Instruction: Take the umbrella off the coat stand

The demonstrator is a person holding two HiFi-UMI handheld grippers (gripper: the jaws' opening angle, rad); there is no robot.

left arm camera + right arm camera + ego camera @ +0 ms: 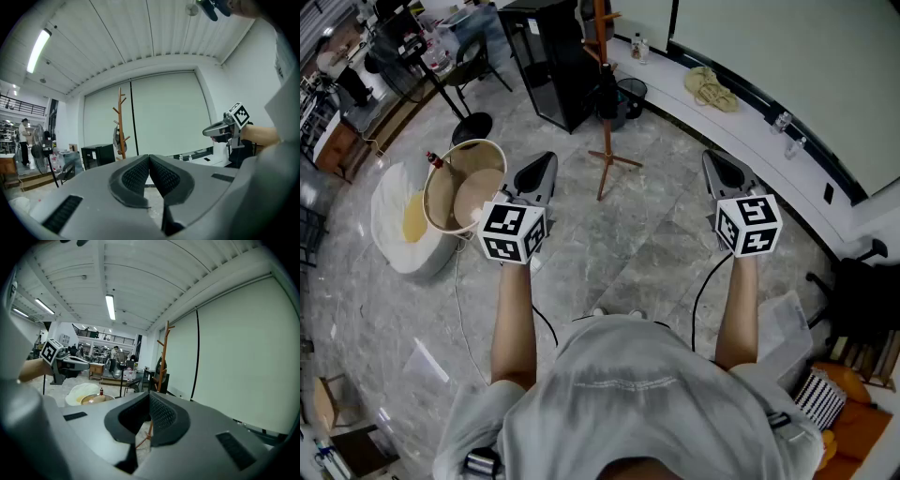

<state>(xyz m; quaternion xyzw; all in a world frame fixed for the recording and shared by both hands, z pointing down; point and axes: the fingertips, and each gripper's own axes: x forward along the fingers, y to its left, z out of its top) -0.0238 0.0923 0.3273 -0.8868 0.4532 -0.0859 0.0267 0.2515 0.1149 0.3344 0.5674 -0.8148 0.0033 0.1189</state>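
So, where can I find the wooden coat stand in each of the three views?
Head view: the coat stand is at the top centre, standing on the floor.
Left gripper view: it is left of centre, in front of the pale blind.
Right gripper view: it is just right of centre, at the blind's left edge.
Shared landmark: the dark umbrella hanging on the stand, seen in all three views.

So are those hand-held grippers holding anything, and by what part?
Nothing. Left hand-held gripper and right hand-held gripper are shut, empty; the umbrella hangs on the coat stand.
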